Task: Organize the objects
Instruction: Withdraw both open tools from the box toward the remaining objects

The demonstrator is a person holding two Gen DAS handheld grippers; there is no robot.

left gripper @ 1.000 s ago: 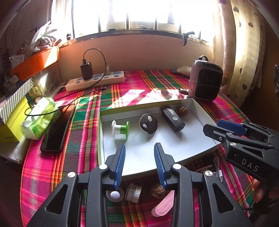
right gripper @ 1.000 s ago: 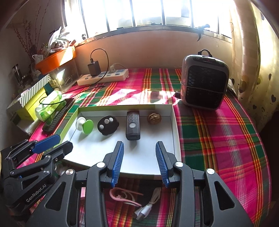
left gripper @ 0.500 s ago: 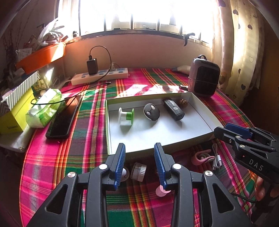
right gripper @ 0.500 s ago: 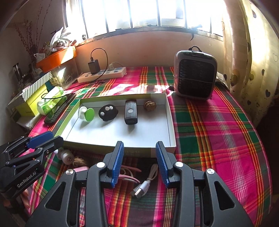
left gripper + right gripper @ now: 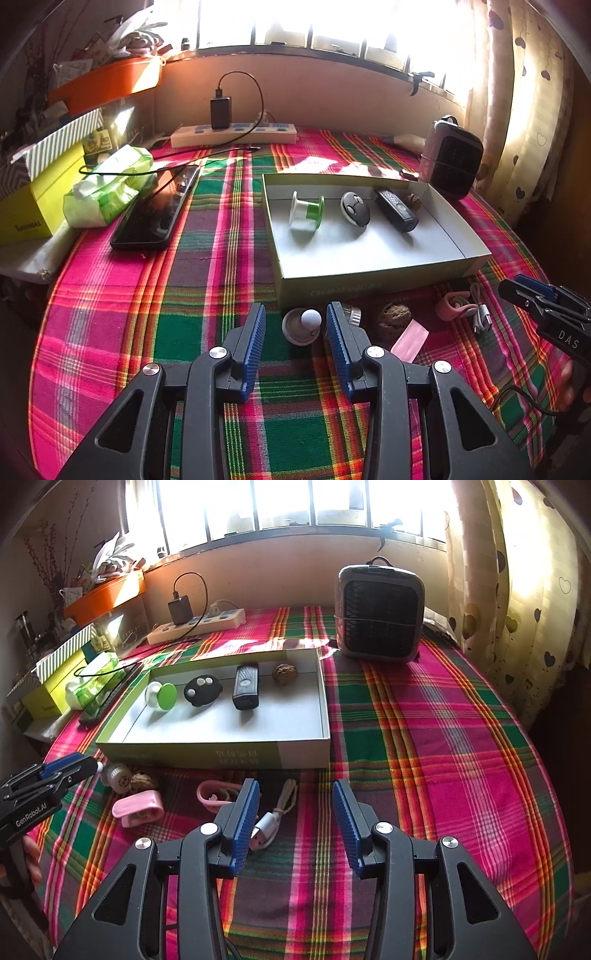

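1. Left wrist view: the left claw [image 5: 295,328] stands open with nothing in its grip. A small grey dish with a white ball [image 5: 302,325] lies on the cloth just ahead, in line with the gap between the pads, close to the right pad.
2. That dish sits just outside the near wall of the shallow box [image 5: 369,286], so I judge the left hand the nearer one for it. It looks round, so it has no long axis to line up on.
3. Right wrist view: the right claw [image 5: 295,823] is empty, its jaws opening. A white USB cable [image 5: 275,818] lies by its left pad, its length running away toward the box, with a pink clip [image 5: 212,794] just beyond.
4. In the box lie a green-and-white spool [image 5: 161,698], a black round fob [image 5: 202,691], a dark remote [image 5: 245,686] and a walnut [image 5: 284,672]. A second walnut [image 5: 394,316] waits outside.
5. The table carries a bright plaid cloth [image 5: 424,738] under a sunlit window; a small heater [image 5: 379,613] stands behind.
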